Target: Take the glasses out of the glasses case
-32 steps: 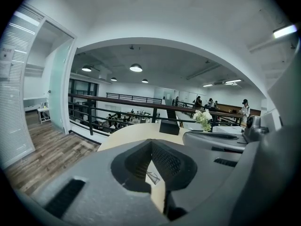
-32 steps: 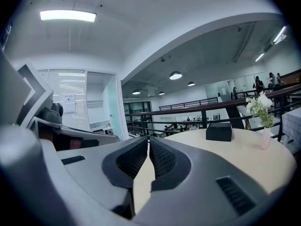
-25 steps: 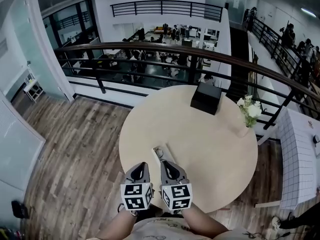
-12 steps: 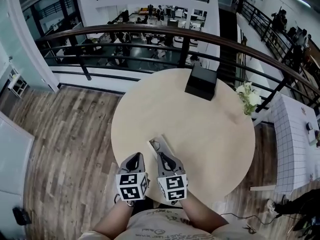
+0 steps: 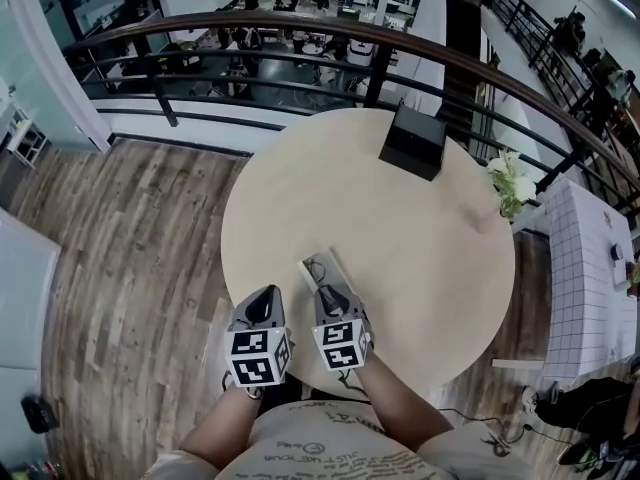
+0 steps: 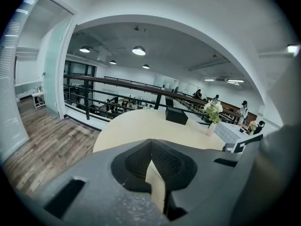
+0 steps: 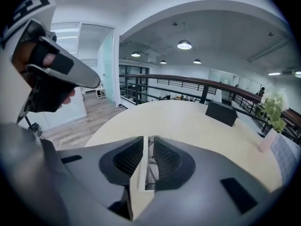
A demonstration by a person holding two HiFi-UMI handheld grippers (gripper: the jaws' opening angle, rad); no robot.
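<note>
Table (image 5: 400, 228): round, pale wood top, next to a dark railing (image 5: 300, 33); wood-plank floor (image 5: 130, 228) to the left.
Glasses case (image 5: 334, 268): lying open on the near part of the table, just ahead of the right gripper; pale inside.
Glasses (image 5: 316, 267): inside the open case, thin dark frame; too small to make out further.
Left gripper (image 5: 266, 303): low over the near table edge, just left of the case and apart from it. Jaw tips meet in the left gripper view, nothing between them; pointing across the table toward the far rim.
Right gripper (image 5: 328, 298): tip at the near end of the case. Jaws a narrow slit apart in the right gripper view, grey case interior and a bit of thin wire frame showing through the slit. Cannot tell whether the pads touch the case or the frame.
Spacing: grippers side by side, close together, marker cubes toward the person.
Black box (image 5: 413, 141): far side of the table, near the railing, well apart from the case.
Vase of white flowers (image 5: 512, 183): right edge of the table, right of the box.
Person: both forearms in at the bottom of the head view, light printed shirt.
</note>
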